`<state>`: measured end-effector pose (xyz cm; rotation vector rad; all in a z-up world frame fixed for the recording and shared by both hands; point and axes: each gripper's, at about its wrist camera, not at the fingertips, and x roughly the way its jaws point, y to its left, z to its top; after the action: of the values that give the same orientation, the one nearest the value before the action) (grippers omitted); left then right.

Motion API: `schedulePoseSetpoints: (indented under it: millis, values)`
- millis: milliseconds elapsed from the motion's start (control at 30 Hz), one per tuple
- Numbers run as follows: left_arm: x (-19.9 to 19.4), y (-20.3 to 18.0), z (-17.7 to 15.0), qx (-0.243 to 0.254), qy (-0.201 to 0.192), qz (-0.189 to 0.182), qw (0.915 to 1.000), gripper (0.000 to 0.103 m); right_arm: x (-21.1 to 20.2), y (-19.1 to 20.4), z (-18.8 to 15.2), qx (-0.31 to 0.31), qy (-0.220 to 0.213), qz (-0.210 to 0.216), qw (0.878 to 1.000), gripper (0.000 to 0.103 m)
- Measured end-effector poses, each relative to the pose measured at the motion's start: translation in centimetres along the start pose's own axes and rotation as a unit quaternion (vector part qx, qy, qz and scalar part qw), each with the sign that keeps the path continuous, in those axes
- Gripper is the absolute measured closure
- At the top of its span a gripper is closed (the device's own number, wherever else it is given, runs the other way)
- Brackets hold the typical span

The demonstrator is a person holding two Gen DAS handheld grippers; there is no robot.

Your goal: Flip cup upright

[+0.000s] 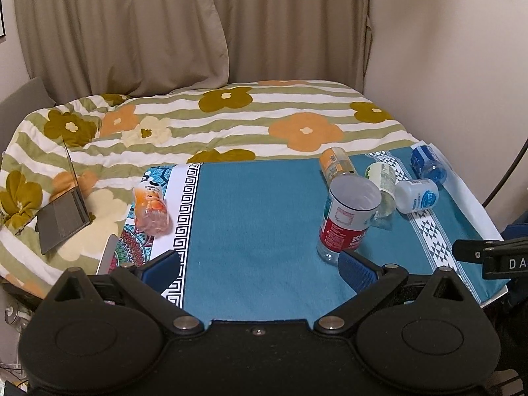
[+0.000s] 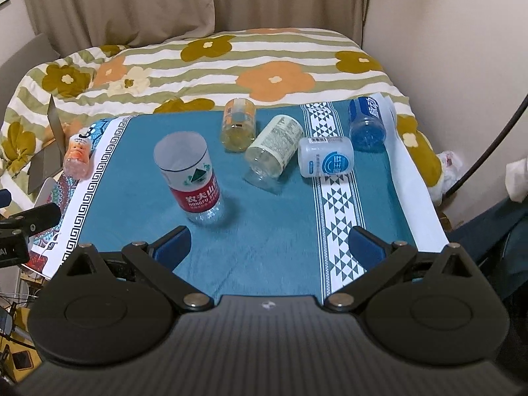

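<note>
A cut-bottle cup with a red and white label [image 1: 346,221] [image 2: 193,181] stands upright, mouth up, on the teal cloth [image 1: 257,217] [image 2: 280,231]. Behind it several cut-bottle cups lie on their sides: an orange-labelled one [image 1: 336,163] [image 2: 238,122], a cream-labelled one [image 1: 381,181] [image 2: 274,150], a white one [image 1: 417,194] [image 2: 325,161] and a blue one [image 1: 427,163] [image 2: 368,122]. An orange cup [image 1: 151,209] [image 2: 77,158] lies at the left. My left gripper [image 1: 259,265] is open and empty, just short of the upright cup. My right gripper [image 2: 269,247] is open and empty.
A bed with a flowered quilt [image 1: 231,115] [image 2: 264,59] lies behind the table. An open laptop [image 1: 62,211] rests on the quilt at the left. Curtains and a wall stand behind. A black cable [image 2: 488,145] hangs at the right.
</note>
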<state>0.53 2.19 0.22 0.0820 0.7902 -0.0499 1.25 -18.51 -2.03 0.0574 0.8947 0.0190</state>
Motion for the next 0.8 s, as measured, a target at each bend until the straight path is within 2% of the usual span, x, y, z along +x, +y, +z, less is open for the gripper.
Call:
schedulePoseSetpoints:
  millis: [800]
  values:
    - [-0.71,-0.36,0.22,0.007,-0.017,0.002,0.9998,0.0,-0.09,0.2,-0.01,-0.001,-0.002,0.001,1.0,0.0]
